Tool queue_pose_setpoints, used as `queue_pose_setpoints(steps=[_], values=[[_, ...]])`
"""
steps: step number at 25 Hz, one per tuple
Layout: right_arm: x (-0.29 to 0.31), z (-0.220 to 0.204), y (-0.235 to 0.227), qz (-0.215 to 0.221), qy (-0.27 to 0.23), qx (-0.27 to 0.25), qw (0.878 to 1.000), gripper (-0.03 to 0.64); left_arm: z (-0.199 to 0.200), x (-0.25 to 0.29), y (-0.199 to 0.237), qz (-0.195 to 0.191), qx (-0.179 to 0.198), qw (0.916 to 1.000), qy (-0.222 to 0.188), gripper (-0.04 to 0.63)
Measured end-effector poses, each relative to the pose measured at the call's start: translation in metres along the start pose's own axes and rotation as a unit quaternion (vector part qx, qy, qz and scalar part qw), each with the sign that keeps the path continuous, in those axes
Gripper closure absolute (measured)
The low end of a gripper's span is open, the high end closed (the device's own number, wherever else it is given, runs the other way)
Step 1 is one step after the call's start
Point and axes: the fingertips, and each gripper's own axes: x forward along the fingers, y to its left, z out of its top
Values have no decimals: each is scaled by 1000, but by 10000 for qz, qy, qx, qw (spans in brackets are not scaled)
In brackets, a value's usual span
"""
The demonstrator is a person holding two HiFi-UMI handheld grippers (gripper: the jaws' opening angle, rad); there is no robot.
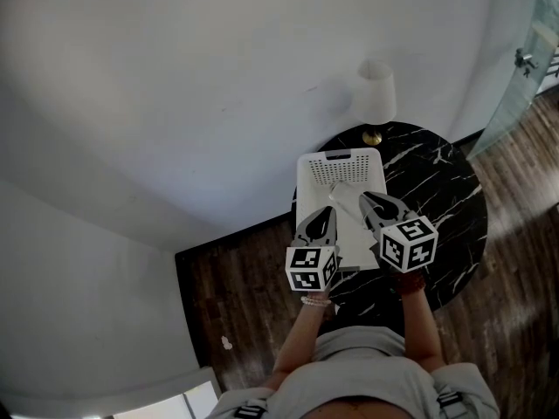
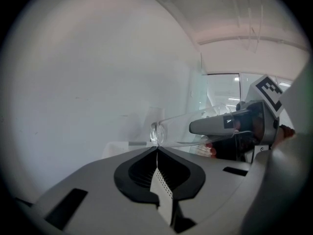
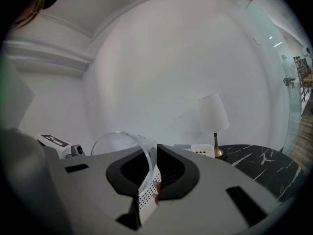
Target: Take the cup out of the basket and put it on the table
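A clear glass cup [image 1: 346, 201] hangs tilted over the white perforated basket [image 1: 341, 166], which stands on the round black marble table [image 1: 441, 190]. My right gripper [image 1: 365, 199] is shut on the cup's rim [image 3: 146, 153], with the glass wall pinched between its pads. In the left gripper view the cup [image 2: 183, 128] lies nearly sideways, its base towards the left gripper, and the right gripper [image 2: 215, 126] holds its mouth end. My left gripper [image 1: 324, 214] hovers over the basket's near left side, jaws shut with nothing between them [image 2: 157, 149], just short of the cup's base.
A white-shaded lamp [image 1: 377, 94] on a brass foot stands at the table's far edge, behind the basket. White walls curve close around the table. Dark wood floor [image 1: 236, 278] lies on the near left and right. Bare marble shows to the right of the basket.
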Motion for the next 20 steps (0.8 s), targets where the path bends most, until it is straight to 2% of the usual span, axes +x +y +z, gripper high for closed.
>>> queue_pose_setpoints(steps=[20], values=[[4,-8,-1,3,142,-20,9999,584,-6,-1,3,38,-28,10000,67,589]])
